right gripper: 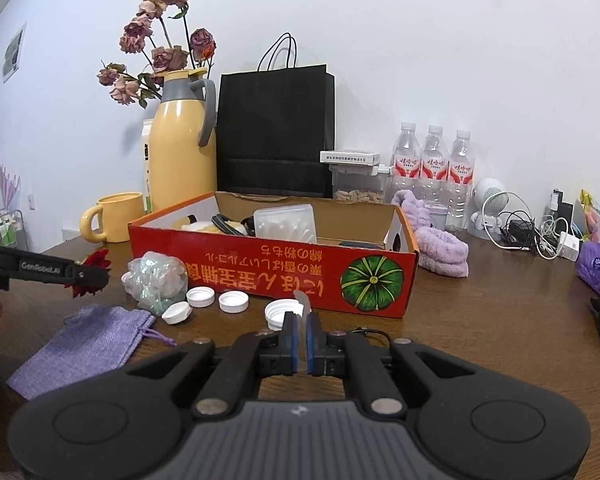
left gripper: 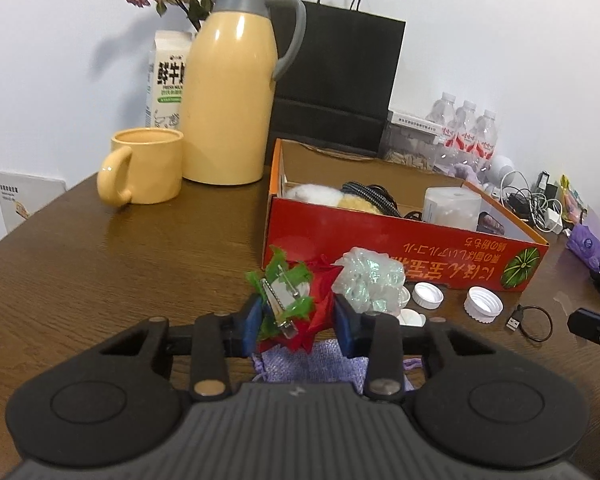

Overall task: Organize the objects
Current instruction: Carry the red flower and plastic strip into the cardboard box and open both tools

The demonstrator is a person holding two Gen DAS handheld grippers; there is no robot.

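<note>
Clamping a red fabric flower clip (left gripper: 296,312) between its blue pads, the left gripper (left gripper: 296,320) holds it just above the wooden table (left gripper: 120,264), near the red cardboard box (left gripper: 400,252). The right gripper (right gripper: 300,336) is clenched with nothing visibly between its pads, just behind white bottle caps (right gripper: 233,302) beside a purple pouch (right gripper: 88,348).

Along the worktop's back edge: yellow jug (right gripper: 180,156), black paper bag (right gripper: 274,136), three water bottles (right gripper: 434,164), tangled chargers (right gripper: 536,232).
</note>
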